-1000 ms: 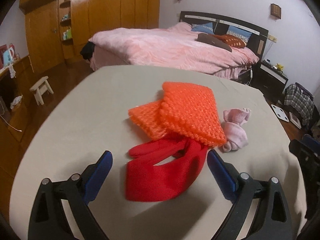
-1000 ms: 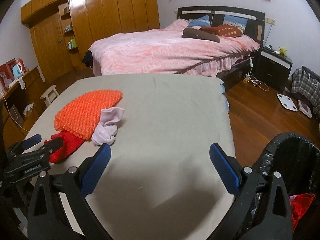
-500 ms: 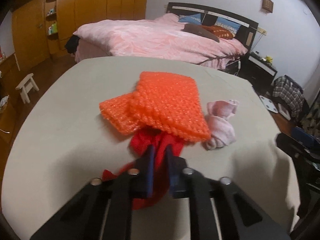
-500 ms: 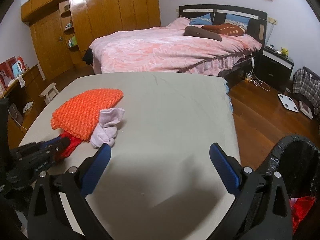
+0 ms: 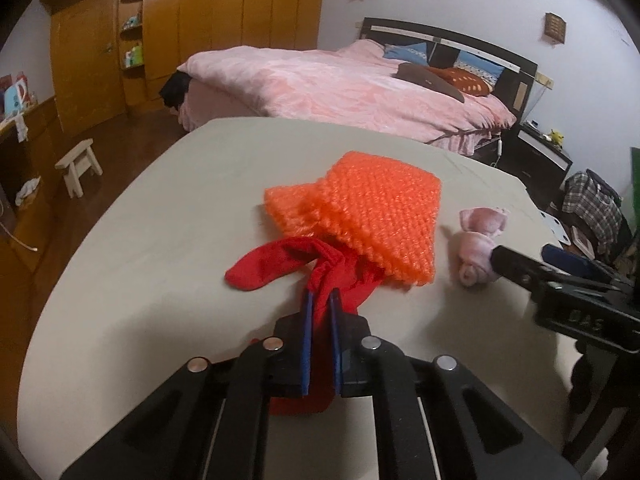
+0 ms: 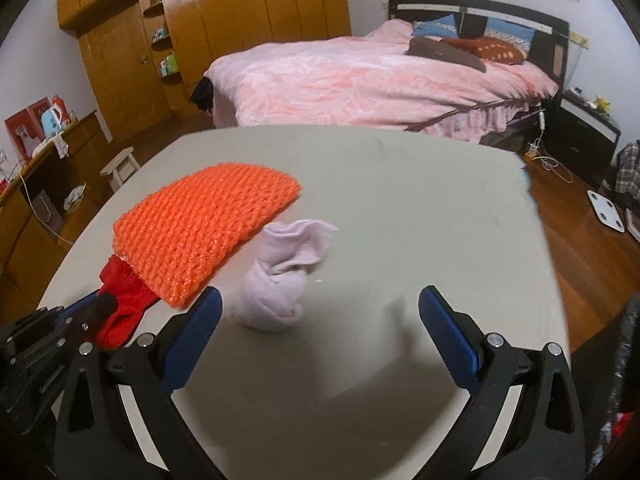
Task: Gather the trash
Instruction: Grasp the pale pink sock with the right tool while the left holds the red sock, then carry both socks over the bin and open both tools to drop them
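Note:
A red cloth (image 5: 280, 266) lies on the grey table (image 5: 140, 240), partly under an orange bubble-wrap sheet (image 5: 368, 216). My left gripper (image 5: 320, 300) is shut on the near end of the red cloth; from the right wrist view it shows at the left (image 6: 100, 304), the red cloth (image 6: 124, 300) in its tips. A balled pale pink sock (image 6: 280, 280) rests just right of the orange sheet (image 6: 208, 228). My right gripper (image 6: 320, 312) is open, the sock just beyond and near its left finger. In the left wrist view the sock (image 5: 476, 240) sits beside the right gripper (image 5: 536, 264).
A bed with a pink cover (image 6: 380, 80) stands beyond the table. Wooden wardrobes (image 6: 240, 20) line the back wall. A small stool (image 5: 78, 164) stands on the floor at left. A black bin's edge (image 6: 628, 380) shows at the far right.
My left gripper closed on the red cloth and pulled it, stretching it out from under the orange sheet. My right gripper moved left and closer to the pink sock.

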The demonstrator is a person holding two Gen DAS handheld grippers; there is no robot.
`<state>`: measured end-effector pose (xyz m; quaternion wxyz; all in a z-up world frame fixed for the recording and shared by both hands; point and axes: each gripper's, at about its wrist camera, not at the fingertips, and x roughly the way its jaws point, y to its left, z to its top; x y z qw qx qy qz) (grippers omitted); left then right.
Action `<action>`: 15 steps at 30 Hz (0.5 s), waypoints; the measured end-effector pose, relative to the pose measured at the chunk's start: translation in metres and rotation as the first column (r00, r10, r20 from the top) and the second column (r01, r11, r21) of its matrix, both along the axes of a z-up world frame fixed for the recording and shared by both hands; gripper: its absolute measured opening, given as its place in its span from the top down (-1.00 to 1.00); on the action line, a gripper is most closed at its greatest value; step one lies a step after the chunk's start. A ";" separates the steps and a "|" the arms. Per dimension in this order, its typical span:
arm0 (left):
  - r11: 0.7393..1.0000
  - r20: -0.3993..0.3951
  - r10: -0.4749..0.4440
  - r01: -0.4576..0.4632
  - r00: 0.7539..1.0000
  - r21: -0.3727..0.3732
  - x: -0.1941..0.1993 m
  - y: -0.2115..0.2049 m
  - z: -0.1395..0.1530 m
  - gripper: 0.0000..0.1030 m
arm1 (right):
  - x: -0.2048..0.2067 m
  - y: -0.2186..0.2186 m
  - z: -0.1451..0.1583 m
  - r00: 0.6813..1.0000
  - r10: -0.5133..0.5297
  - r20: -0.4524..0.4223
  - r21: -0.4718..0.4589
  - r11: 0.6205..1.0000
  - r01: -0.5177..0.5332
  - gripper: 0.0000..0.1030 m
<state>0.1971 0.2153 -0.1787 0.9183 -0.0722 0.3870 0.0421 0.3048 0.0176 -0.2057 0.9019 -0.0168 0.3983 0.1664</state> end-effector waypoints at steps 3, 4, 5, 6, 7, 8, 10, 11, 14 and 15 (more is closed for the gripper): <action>1.000 -0.005 0.006 -0.006 1.000 -0.007 0.000 0.003 -0.003 0.84 | 0.005 0.010 -0.003 1.000 0.017 -0.019 0.002 1.000 -0.017 -0.62; 1.000 -0.007 0.005 -0.005 1.000 -0.008 0.001 0.003 -0.003 0.84 | 0.007 0.013 -0.004 0.999 0.025 -0.028 0.002 1.000 -0.025 -0.54; 1.000 -0.007 0.004 -0.004 1.000 -0.008 0.000 0.003 -0.004 0.84 | 0.008 0.016 -0.006 0.999 0.034 -0.038 0.001 0.999 -0.034 -0.44; 1.000 -0.009 0.004 -0.004 1.000 -0.009 0.001 0.003 -0.004 0.84 | 0.009 0.018 -0.008 0.998 0.043 -0.047 0.003 0.999 -0.043 -0.33; 1.000 -0.012 0.005 -0.005 1.000 -0.012 0.001 0.004 -0.005 0.84 | 0.010 0.021 -0.011 0.996 0.061 -0.066 0.005 0.998 -0.061 -0.06; 1.000 -0.014 0.007 -0.007 1.000 -0.015 0.001 0.005 -0.005 0.84 | 0.010 0.021 -0.012 0.995 0.073 -0.075 0.015 0.997 -0.072 0.12; 1.000 -0.014 0.009 -0.009 1.000 -0.022 0.001 0.006 -0.006 0.84 | 0.008 0.024 -0.011 0.993 0.092 -0.076 0.023 0.996 -0.090 0.26; 1.000 -0.013 0.009 -0.009 1.000 -0.023 0.001 0.005 -0.005 0.84 | 0.006 0.025 -0.010 0.993 0.096 -0.072 0.019 0.995 -0.094 0.28; 1.000 0.007 0.007 -0.007 1.000 -0.017 -0.003 0.004 -0.002 0.84 | 0.000 0.023 -0.007 0.993 0.100 -0.066 0.025 0.995 -0.099 0.29; 1.000 0.017 0.006 -0.006 1.000 -0.015 -0.005 0.003 0.001 0.85 | -0.004 0.021 -0.004 0.993 0.098 -0.059 0.027 0.995 -0.097 0.29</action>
